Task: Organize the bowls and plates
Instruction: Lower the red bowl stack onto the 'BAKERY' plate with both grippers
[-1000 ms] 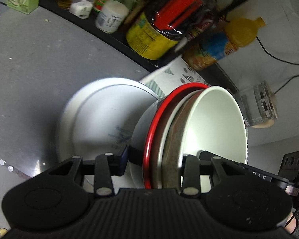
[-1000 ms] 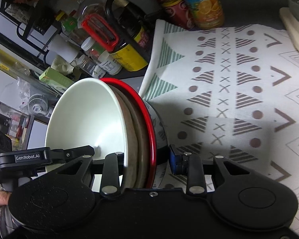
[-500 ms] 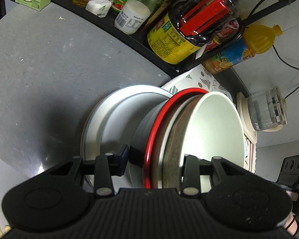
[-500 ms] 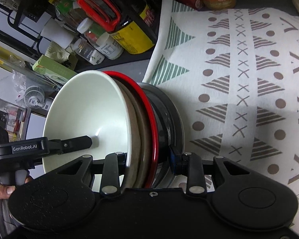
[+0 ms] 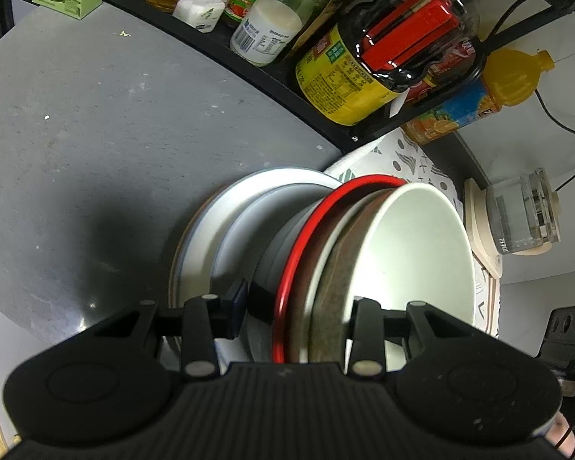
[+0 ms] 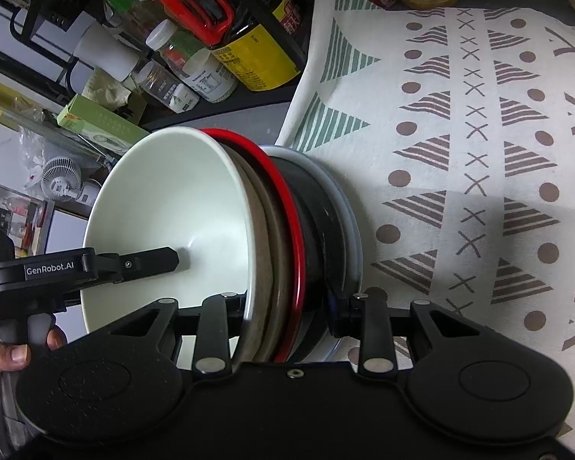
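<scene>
Both the left gripper (image 5: 299,320) and right gripper (image 6: 287,312) clamp their jaws across the nested bowl stack (image 5: 364,260), sharing its weight over the plates (image 5: 226,222) by the patterned mat's (image 6: 479,134) edge on the tabletop (image 5: 96,134).

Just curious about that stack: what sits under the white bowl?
Under the white bowl nest a brownish bowl, a red-rimmed bowl and pale plates. Their insides are covered.

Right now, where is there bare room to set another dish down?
The grey counter left of the plate stack is bare up to the bottle shelf. The patterned cloth beyond is open too. The shelf itself is crowded.
</scene>
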Motion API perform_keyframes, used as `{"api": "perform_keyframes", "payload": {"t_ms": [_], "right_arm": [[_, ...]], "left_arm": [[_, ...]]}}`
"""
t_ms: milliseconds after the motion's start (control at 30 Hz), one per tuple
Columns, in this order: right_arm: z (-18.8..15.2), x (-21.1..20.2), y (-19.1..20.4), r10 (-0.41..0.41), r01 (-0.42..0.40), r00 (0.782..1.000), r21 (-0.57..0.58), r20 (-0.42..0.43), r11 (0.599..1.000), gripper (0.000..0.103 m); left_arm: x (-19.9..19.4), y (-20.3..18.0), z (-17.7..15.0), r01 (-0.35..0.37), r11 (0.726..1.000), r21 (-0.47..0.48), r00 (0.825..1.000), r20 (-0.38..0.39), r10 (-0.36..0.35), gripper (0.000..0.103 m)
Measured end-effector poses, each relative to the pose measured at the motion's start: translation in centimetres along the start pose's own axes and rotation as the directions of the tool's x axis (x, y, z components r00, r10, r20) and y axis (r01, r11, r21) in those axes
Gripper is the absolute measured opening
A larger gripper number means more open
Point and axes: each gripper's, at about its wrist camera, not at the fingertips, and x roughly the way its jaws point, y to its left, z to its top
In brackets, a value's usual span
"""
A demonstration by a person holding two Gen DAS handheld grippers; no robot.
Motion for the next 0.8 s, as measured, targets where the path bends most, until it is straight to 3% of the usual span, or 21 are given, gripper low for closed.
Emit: {"api": "perform_keyframes", "payload": {"t_ms": [300,633,733,800], "right_arm": [[0.2,0.2,0.3,-0.012,0.012,1.0,0.006,0.005,1.0,0.033],[0.1,-0.1,0.1,0.001,-0.003,0.999,0.039,0.052,0.999,0.043],[-0.3,-0.9,0.2,-0.007,0.003,0.996,0.044,0.092,0.999,0.049],[-0.8,-1.8,0.1,-0.016,0.009,0.992,0.055,0.128,0.998,0.053]], "left_arm": [[0.3,0.3,0.2,0.007,1.0,0.019,1.0,-0.008,-0.006,0.037],[0.7,-0.6,0.8,-0.041,0.983,0.18,0.998,-0.048,0.05,0.041],[0.8,-0.8,1.1,-0.036,0.975,0.22,0.997,-0.065,0.051,0.046],[0.7,-1.1,1.1,-0.035,0.971,0.237,0.997,-0.061,0.051,0.06]]}}
